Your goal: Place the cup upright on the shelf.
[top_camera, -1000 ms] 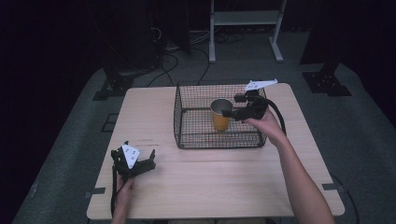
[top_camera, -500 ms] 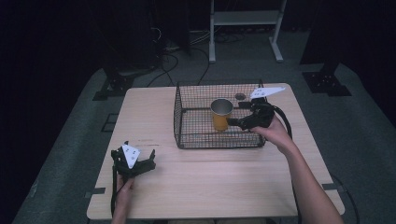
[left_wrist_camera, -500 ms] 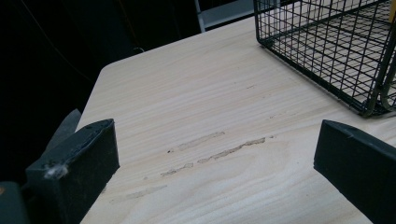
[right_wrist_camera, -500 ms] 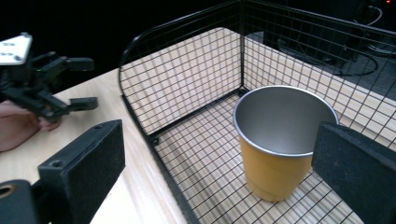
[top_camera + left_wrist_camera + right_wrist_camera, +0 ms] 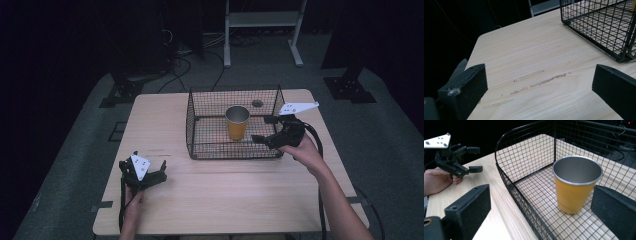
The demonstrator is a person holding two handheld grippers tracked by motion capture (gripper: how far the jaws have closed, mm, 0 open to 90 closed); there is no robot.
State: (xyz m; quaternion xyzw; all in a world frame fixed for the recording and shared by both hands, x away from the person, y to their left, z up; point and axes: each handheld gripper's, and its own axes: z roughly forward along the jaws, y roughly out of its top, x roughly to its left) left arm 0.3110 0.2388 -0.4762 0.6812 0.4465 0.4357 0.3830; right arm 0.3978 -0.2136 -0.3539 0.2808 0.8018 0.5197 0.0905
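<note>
An orange cup (image 5: 237,123) stands upright in the wire basket (image 5: 200,127); right hand-held gripper (image 5: 265,130) gapes at the basket's right side, left hand-held gripper (image 5: 156,171) gapes near the bench's (image 5: 225,195) front-left corner.

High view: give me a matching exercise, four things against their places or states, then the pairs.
Things:
1. cup
2. basket
3. left gripper
4. right gripper

Places or states:
A. open, near the table's front left corner
B. black wire, on the table's far half
C. upright inside the basket
D. open, at the basket's right side, aimed at the cup

Pairs: 1-C, 2-B, 3-A, 4-D
</note>
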